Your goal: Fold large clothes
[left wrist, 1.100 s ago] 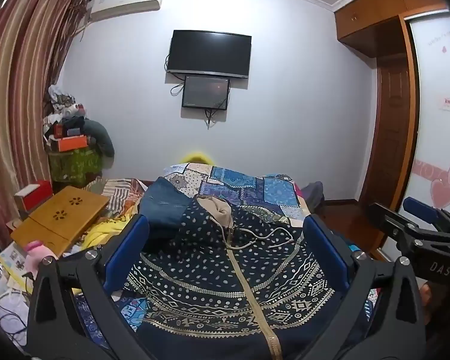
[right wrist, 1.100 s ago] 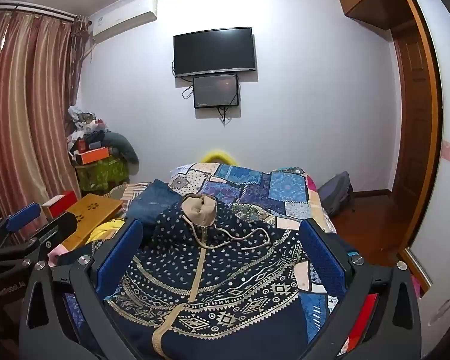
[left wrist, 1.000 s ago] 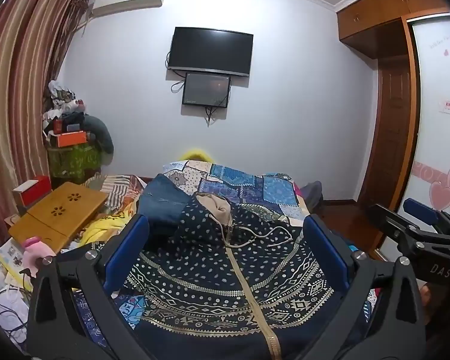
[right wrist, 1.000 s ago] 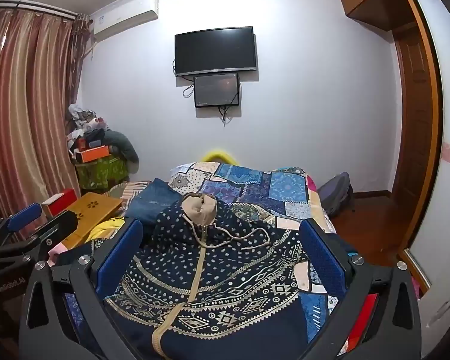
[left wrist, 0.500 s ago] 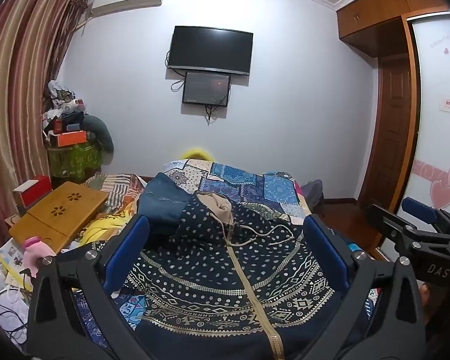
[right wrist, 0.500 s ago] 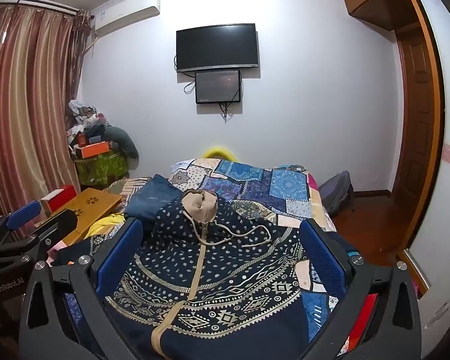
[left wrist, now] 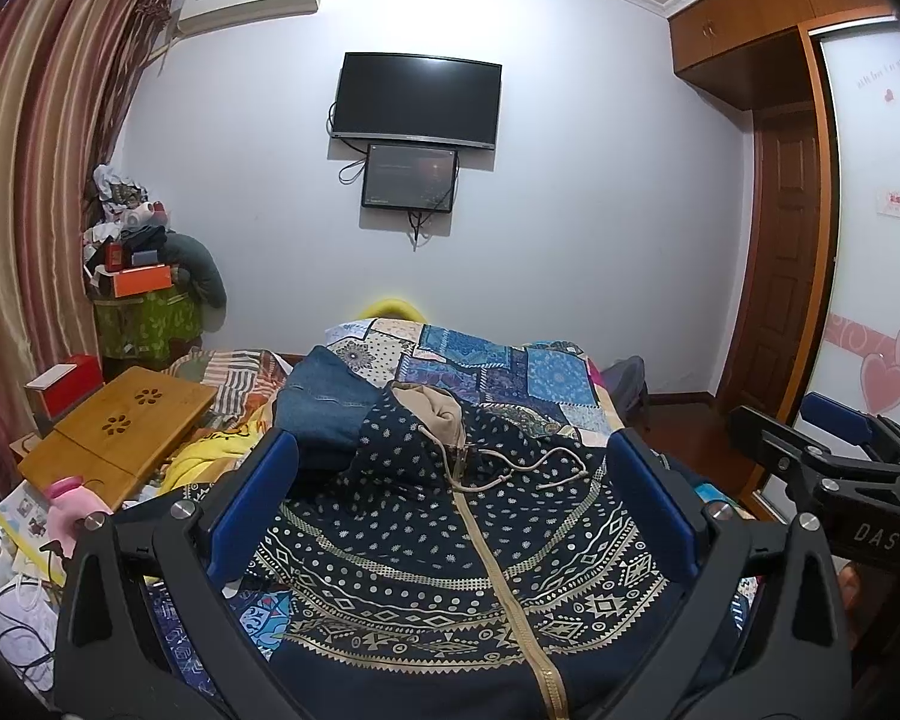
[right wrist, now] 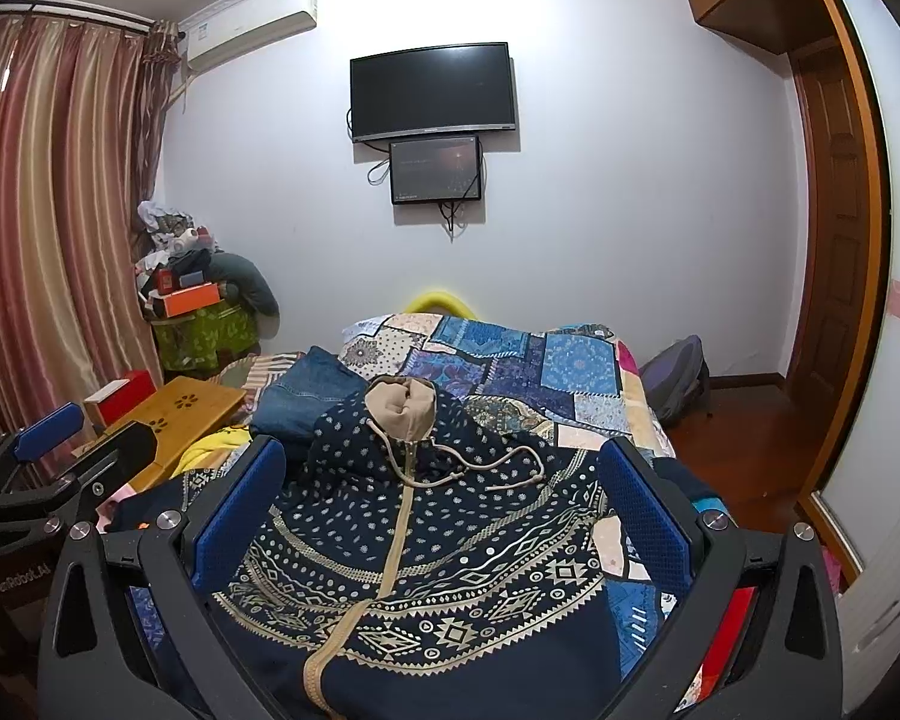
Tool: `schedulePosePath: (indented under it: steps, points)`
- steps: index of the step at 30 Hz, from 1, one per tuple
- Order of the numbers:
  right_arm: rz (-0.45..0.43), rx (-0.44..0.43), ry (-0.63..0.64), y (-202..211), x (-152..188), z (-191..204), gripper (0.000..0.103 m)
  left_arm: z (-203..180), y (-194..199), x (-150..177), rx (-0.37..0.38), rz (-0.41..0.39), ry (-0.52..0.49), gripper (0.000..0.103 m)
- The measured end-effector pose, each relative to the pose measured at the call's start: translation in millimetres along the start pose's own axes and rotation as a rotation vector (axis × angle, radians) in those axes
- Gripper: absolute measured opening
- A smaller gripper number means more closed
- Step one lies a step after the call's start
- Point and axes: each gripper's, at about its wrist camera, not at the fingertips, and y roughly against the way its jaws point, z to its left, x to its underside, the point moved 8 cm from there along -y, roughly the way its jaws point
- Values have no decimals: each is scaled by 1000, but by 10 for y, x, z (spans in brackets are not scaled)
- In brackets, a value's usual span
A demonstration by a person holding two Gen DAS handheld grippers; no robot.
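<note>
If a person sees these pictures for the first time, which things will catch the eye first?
First, the dark blue hoodie with beige patterns, spread zipper-up on the patchwork bed cover, its beige-lined hood pointing to the far wall. Next, the open left gripper and right gripper framing it. Then the black TV on the wall, a smaller screen just below.

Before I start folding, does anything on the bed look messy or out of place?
The navy hoodie lies zipped, front up, but its tan drawstrings trail loose across the chest and the hood is bunched. Folded jeans sit right against its shoulder.
</note>
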Motion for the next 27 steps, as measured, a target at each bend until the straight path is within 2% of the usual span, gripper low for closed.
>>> schedulePosePath:
  steps: [27]
  points:
    - [16,-11,-6,-27,49,28,103,-3,4,14,3,2,4,103]
